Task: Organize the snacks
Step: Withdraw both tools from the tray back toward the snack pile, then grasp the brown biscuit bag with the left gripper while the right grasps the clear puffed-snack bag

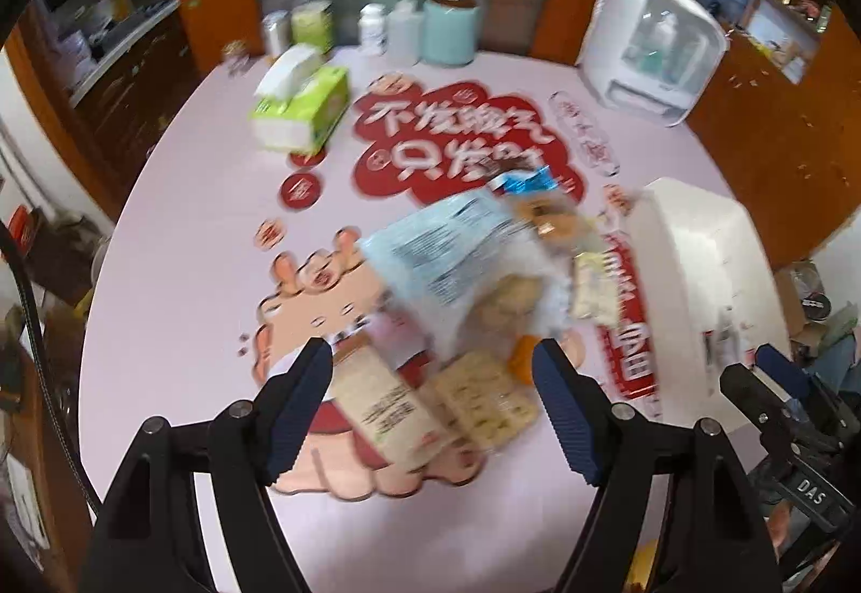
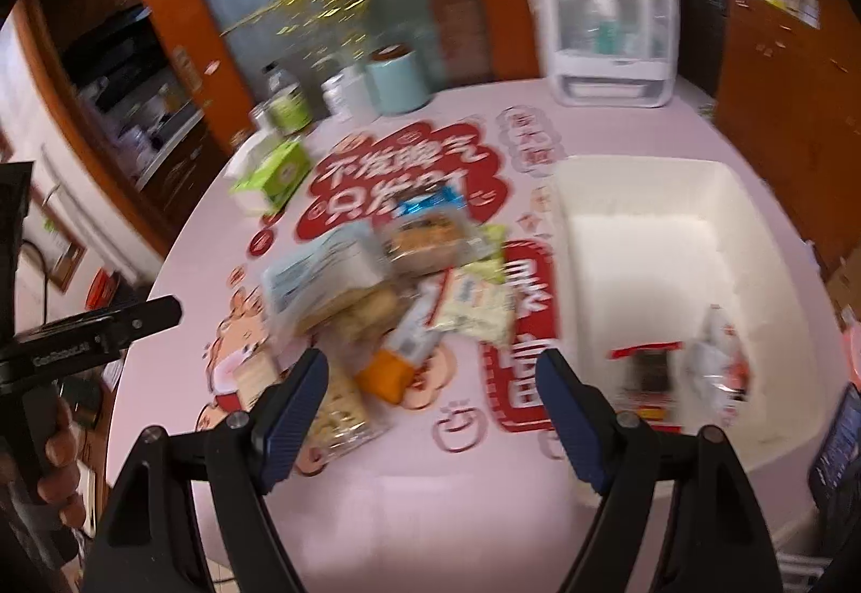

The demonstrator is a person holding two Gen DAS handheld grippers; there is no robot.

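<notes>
A pile of snack packets lies in the middle of the pink table; it also shows in the right wrist view. A white bin stands right of the pile with a red-edged dark packet and a white packet inside; its wall shows in the left wrist view. My left gripper is open and empty, just above a beige packet and a cracker packet. My right gripper is open and empty, near an orange packet, left of the bin.
A green tissue box, jars and a mint canister stand at the table's far side. A white appliance is at the far right. Wooden cabinets surround the table. The right gripper's tip shows at right in the left wrist view.
</notes>
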